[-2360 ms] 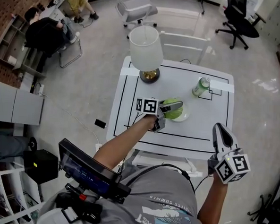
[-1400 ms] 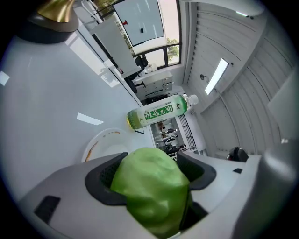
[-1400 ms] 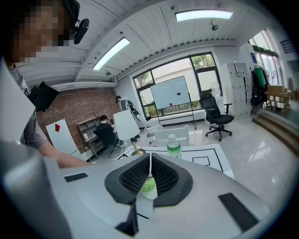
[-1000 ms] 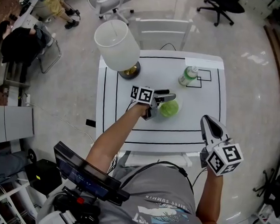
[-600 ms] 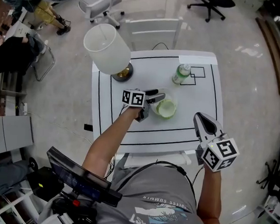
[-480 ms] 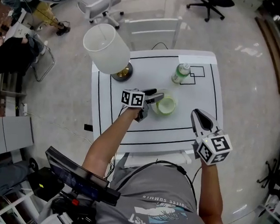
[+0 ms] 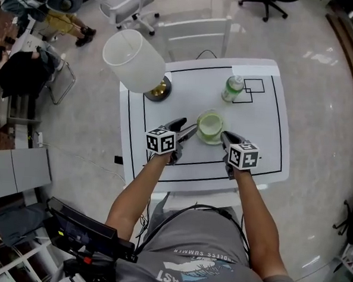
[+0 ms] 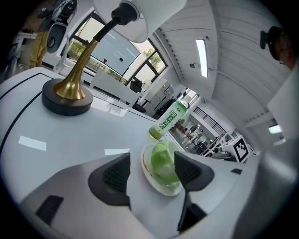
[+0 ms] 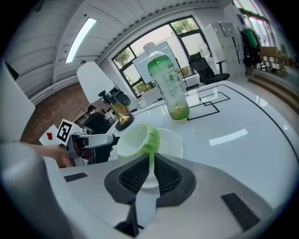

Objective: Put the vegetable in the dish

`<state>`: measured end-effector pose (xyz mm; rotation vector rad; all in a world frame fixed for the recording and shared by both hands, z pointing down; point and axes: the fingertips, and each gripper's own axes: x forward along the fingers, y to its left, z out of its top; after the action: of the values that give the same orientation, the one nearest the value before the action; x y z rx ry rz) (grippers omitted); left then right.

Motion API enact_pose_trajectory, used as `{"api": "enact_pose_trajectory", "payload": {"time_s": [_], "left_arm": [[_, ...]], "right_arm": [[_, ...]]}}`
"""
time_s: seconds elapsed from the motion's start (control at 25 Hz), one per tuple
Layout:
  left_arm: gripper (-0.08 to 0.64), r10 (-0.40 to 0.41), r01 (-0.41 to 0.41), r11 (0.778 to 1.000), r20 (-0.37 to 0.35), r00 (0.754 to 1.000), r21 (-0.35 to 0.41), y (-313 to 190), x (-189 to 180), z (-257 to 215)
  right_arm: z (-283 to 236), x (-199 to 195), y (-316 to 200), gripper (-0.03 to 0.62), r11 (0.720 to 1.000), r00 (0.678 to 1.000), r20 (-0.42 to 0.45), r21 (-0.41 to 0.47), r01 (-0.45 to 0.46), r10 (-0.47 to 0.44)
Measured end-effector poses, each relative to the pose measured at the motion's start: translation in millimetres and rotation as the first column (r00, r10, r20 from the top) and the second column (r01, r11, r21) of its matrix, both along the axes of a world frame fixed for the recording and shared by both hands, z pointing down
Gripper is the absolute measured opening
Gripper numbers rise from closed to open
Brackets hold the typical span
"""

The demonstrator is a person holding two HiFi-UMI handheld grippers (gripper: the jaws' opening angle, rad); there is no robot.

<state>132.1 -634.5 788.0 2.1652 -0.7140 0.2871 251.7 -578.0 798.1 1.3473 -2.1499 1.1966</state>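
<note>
A pale green cabbage (image 7: 210,126) lies in a small white dish (image 7: 212,142) at the middle of the white table. My left gripper (image 7: 187,127) stands open just left of the dish, apart from it. In the left gripper view the cabbage (image 8: 163,161) and dish (image 8: 161,186) show beyond the gap between the jaws, with nothing held. My right gripper (image 7: 225,135) is shut and empty at the dish's right front edge. In the right gripper view the cabbage (image 9: 140,137) and dish (image 9: 174,140) sit just past its closed jaws.
A green drink bottle (image 7: 233,89) stands behind the dish to the right, next to a small black square drawn on the table. A white-shaded lamp (image 7: 134,60) with a brass base (image 8: 65,95) stands at the back left. Office chairs are on the floor beyond.
My right gripper has come in from the table's front right edge to the dish's right side. My left gripper has drawn back a little from the dish, leaving the cabbage in it.
</note>
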Motion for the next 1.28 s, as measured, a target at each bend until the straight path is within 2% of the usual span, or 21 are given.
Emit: {"api": "enact_pose_trajectory", "payload": {"time_s": [0.16,0.32,0.48,0.64,0.72,0.76,0.8,0.92,1.0,1.12,1.28], "left_arm": [[0.299,-0.025,0.025,1.0,-0.038,0.999,-0.006,0.7,-0.7,-4.8],[0.299,-0.04,0.042,0.999,-0.077,0.996,0.033,-1.9,-1.3,-30.0],[0.296,-0.048,0.064,0.992,-0.137,0.989,0.113,-5.1,-4.2,-82.2],[0.204,-0.015,0.065,0.967,-0.197,0.98,0.247,-3.3,-12.0,-151.8],[0.102,0.013,0.058,0.935,-0.2,0.98,0.349,1.7,-18.9,-189.3],[0.035,0.031,0.053,0.915,-0.199,0.98,0.4,5.8,-23.4,-209.0],[0.008,0.049,0.046,0.895,-0.201,0.978,0.444,10.7,-28.6,-229.1],[0.008,0.086,0.049,0.85,-0.229,0.97,0.524,24.9,-47.7,-286.2],[0.008,0.094,0.059,0.826,-0.239,0.966,0.561,32.1,-63.0,-313.9],[0.008,0.089,0.063,0.793,-0.219,0.972,0.606,40.9,-86.7,-339.5],[0.008,0.074,0.089,0.769,-0.226,0.971,0.633,49.5,-116.5,-360.4]], "right_arm": [[2.4,0.0,13.4,0.012,1.0,1.0,0.001,-0.024,0.001,-0.001],[-13.8,1.6,22.8,0.011,1.0,1.0,0.021,0.006,-0.005,0.005],[-54.9,-8.2,22.5,0.008,0.995,0.998,0.064,0.101,0.018,-0.025],[-117.1,-20.3,13.1,0.008,0.969,0.994,0.086,0.242,0.044,-0.067],[-160.4,-25.7,12.0,0.008,0.937,0.993,0.07,0.343,0.07,-0.1],[-185.9,-28.9,13.6,0.008,0.912,0.991,0.058,0.402,0.084,-0.117],[-213.4,-32.4,16.1,0.008,0.88,0.99,0.047,0.464,0.095,-0.132],[-294.0,-42.8,27.9,0.006,0.756,0.987,0.013,0.645,0.117,-0.163],[-333.2,-50.6,37.8,0.006,0.688,0.985,-0.012,0.714,0.131,-0.175],[-369.2,-66.4,51.1,0.005,0.626,0.982,-0.044,0.765,0.152,-0.184],[-391.0,-91.6,65.4,0.006,0.587,0.978,-0.081,0.789,0.18,-0.191]]}}
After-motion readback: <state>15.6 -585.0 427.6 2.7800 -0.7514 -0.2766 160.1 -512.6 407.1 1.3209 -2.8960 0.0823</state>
